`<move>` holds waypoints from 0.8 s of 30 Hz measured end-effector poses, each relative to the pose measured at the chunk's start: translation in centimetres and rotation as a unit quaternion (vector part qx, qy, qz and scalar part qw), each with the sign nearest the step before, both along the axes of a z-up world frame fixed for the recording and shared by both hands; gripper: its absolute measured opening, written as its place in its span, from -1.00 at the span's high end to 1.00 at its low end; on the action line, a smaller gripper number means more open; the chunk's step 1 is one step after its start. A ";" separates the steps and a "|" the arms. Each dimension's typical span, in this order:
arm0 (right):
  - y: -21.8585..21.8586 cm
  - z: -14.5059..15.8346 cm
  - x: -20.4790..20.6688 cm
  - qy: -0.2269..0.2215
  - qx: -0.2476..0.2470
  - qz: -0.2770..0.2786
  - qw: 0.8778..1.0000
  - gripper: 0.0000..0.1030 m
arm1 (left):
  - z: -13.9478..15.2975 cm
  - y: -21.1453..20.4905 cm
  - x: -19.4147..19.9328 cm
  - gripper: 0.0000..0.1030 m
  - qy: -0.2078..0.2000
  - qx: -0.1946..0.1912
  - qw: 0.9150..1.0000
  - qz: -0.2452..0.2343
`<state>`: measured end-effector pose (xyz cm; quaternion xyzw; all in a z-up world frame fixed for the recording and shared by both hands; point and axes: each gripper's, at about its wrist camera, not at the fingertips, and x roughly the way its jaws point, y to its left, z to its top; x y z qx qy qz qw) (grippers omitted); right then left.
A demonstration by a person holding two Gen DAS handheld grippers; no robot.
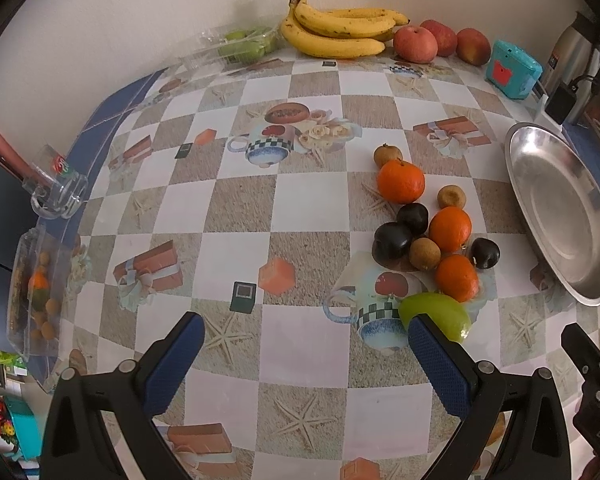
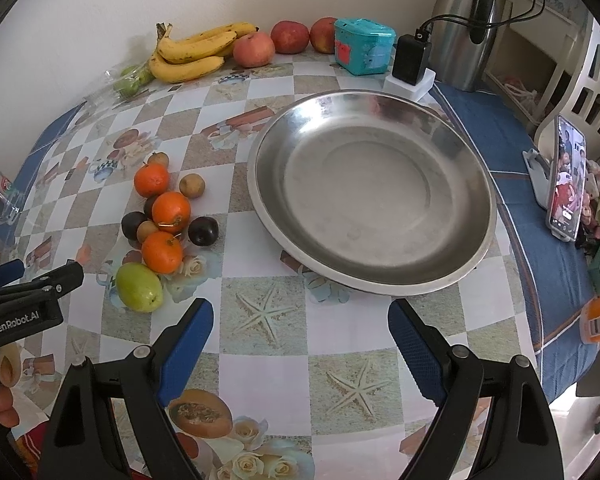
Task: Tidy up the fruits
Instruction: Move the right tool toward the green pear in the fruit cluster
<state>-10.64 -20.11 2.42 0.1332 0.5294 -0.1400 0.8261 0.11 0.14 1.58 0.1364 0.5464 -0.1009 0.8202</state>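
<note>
Desk [image 2: 260, 364] has a slick checked plastic cloth, so anything round will roll if nudged. Steel plate [image 2: 472, 184] sits empty at right, rigid, shallow rim, probably the drop target; fruit will slide on it, so set down low, don't drop. Loose pile sits just left of the plate, pieces touching each other. Largest first: green pear [image 2: 139, 287] at the near end of the pile, firm, smooth waxy skin, fairly heavy for the pile; grip across the widest part of the belly, not the tapered end. Three oranges [image 2: 162, 251] next, round, slightly soft with pebbled skin that gives decent friction; pinch on the equator, light squeeze. Three dark plums [image 2: 203, 231], glossy, slippery and bruisable; gentle centred pinch. Small brown fruits [image 2: 192, 185], light and hard, likely to squirt out of the pads, so centre carefully. Pulling one from the middle likely sets neighbours rolling; work from the outside in. Bananas [image 1: 336, 30] and apples [image 1: 415, 44] at the back wall are well apart from the pile. Left tool [image 1: 306, 344] is spread wide, holding nothing, its right pad just in front of the pear. Right tool [image 2: 300, 332] is also spread wide and empty, aimed at the plate's near rim.
</note>
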 end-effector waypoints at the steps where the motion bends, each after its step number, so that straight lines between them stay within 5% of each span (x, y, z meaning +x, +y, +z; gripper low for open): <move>1: 0.0 0.0 0.0 -0.001 -0.001 -0.001 1.000 -0.74 | 0.1 0.0 0.0 -1.00 -0.002 -0.001 1.000 0.000; 17: 2.1 2.5 2.9 -0.034 0.044 0.010 0.998 -0.74 | 3.5 0.7 2.3 -1.00 -0.059 -0.033 0.995 0.069; 24: 3.9 1.6 4.9 -0.022 0.067 0.022 0.997 -0.74 | 2.4 1.9 4.0 -1.00 -0.034 -0.028 0.993 0.107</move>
